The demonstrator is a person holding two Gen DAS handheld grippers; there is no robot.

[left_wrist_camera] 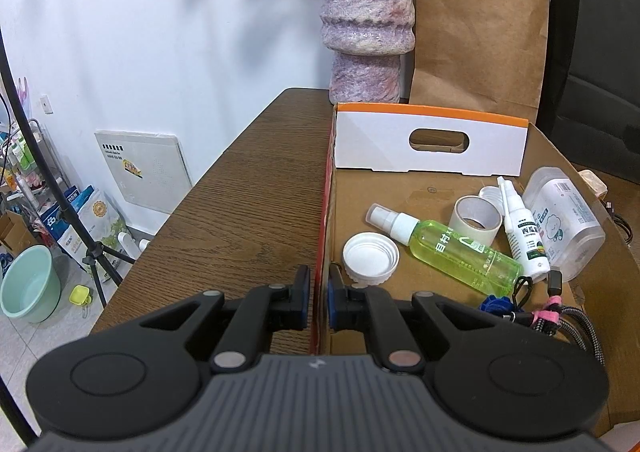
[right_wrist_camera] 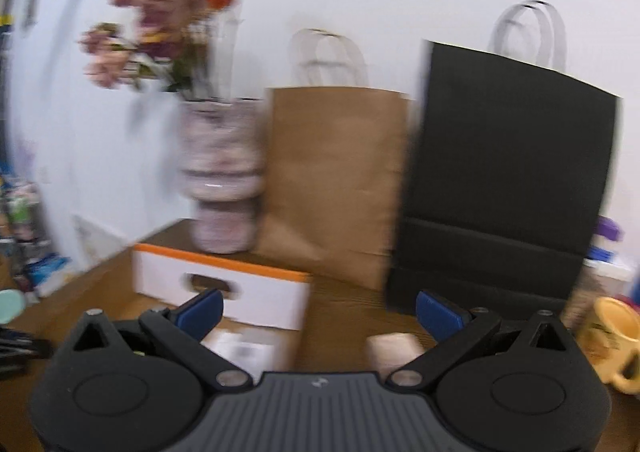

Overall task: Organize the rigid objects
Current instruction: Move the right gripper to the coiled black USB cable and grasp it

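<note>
Pinching the box wall (left_wrist_camera: 320, 252), left tool (left_wrist_camera: 318, 292); right tool (right_wrist_camera: 318, 312) gapes, blurred.

I worked in what looked like a lived-in home room: a wood-grain surface (left_wrist_camera: 248, 187) stood against a white wall, carrying a mottled purple vase (left_wrist_camera: 366, 23) of flowers and paper shopping bags (left_wrist_camera: 476, 35). On the tiled floor sat a mint wash basin (left_wrist_camera: 28, 284) and a cluttered wire rack (left_wrist_camera: 28, 167).
</note>
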